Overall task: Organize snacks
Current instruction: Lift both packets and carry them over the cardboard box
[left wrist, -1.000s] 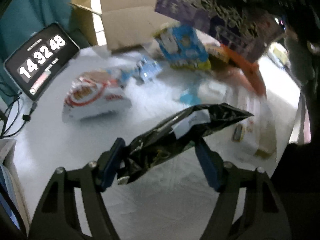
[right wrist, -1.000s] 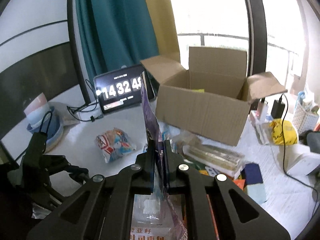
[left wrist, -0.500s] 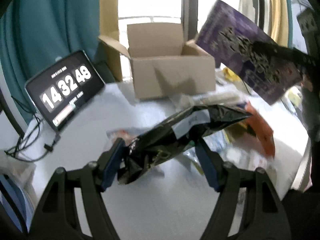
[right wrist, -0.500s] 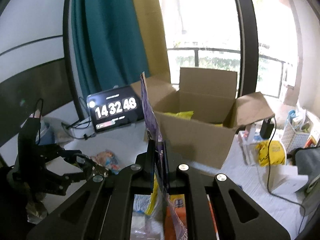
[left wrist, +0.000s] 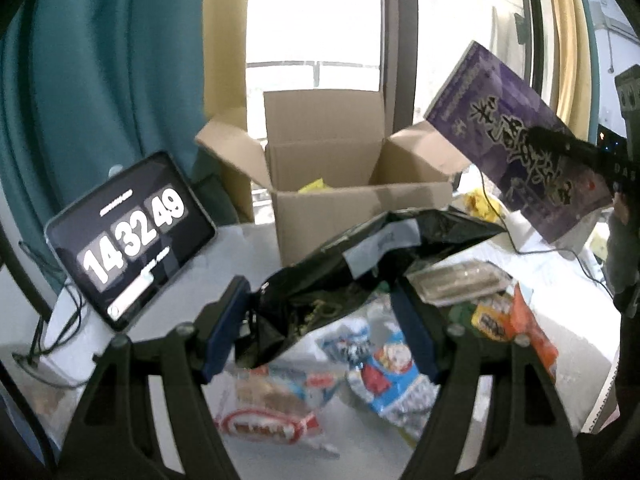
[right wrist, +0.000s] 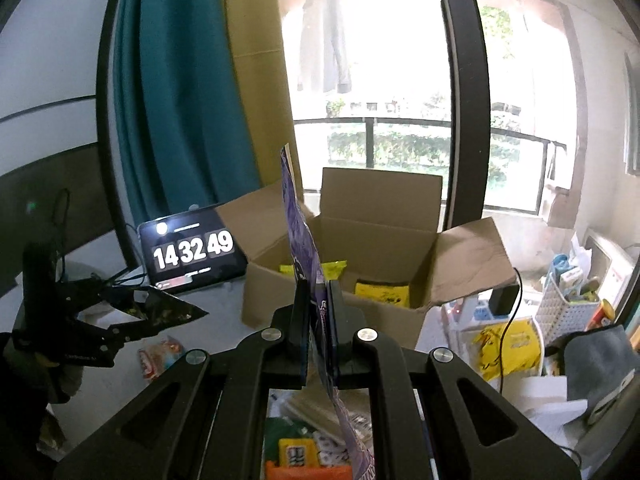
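My left gripper (left wrist: 320,304) is shut on a black snack bag (left wrist: 360,264) and holds it in the air in front of the open cardboard box (left wrist: 344,204). It also shows in the right wrist view (right wrist: 132,316). My right gripper (right wrist: 318,304) is shut on a flat purple snack pack (right wrist: 298,240), held edge-on just short of the box (right wrist: 360,256). The purple pack (left wrist: 520,160) hangs at the right of the box in the left wrist view. Yellow packets (right wrist: 382,292) lie inside the box.
Loose snack packs (left wrist: 384,376) and a red-and-white pack (left wrist: 268,420) lie on the white table (left wrist: 168,304) below. A tablet clock (left wrist: 132,232) stands left of the box. A white basket (right wrist: 568,300) and cables sit at the right.
Both grippers have risen and moved toward the box with their packs. The box is nearer and its inside now shows.
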A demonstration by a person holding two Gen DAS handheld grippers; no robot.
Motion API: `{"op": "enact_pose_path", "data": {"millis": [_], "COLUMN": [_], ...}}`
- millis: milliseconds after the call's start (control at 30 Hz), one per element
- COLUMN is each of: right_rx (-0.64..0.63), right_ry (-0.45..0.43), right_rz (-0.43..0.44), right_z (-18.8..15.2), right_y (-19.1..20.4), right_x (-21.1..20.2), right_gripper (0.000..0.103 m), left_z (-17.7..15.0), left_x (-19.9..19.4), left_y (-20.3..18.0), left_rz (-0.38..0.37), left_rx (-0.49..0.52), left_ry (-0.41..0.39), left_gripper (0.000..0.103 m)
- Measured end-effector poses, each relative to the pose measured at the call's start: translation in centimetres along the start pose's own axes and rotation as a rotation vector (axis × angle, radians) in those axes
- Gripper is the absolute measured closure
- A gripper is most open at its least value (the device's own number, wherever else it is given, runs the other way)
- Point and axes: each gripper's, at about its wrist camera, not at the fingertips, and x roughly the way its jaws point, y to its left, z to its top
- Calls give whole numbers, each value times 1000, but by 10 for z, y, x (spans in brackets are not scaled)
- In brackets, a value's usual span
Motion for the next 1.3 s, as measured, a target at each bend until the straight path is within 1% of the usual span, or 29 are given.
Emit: {"op": "enact_pose_path", "data": {"millis": [233,567,733,900,1033,1167,1300], "right_rx": [1,-2,8,39,53,62,86], "right_ry": [-24,-78,-88,-91,-88,-81,-72], "right_rz": [-20,-57,-74,-96,-116,-127,-124], "right_z": [12,35,40,44,46,48,47], "right_y": [-16,-38,-51,-66,-75,-84,-90], "right_x": [18,46,64,83,100,119,137], "right_gripper": [94,94,94,94,94,94,94], "left_z": [35,83,104,121,133,141,149], "left_x": [19,48,68,92,118,140,163], "left_y": [0,-10,-17,-19,-21,-24,-24], "left_rz": [4,33,16,-16,-32,-28,-26], "left_rx": [19,59,70,49,33,27,2], "left_ry": [-38,-129,-152,-149,-126,-113,-83], "left_gripper": [29,29,28,28,28,28,28]}}
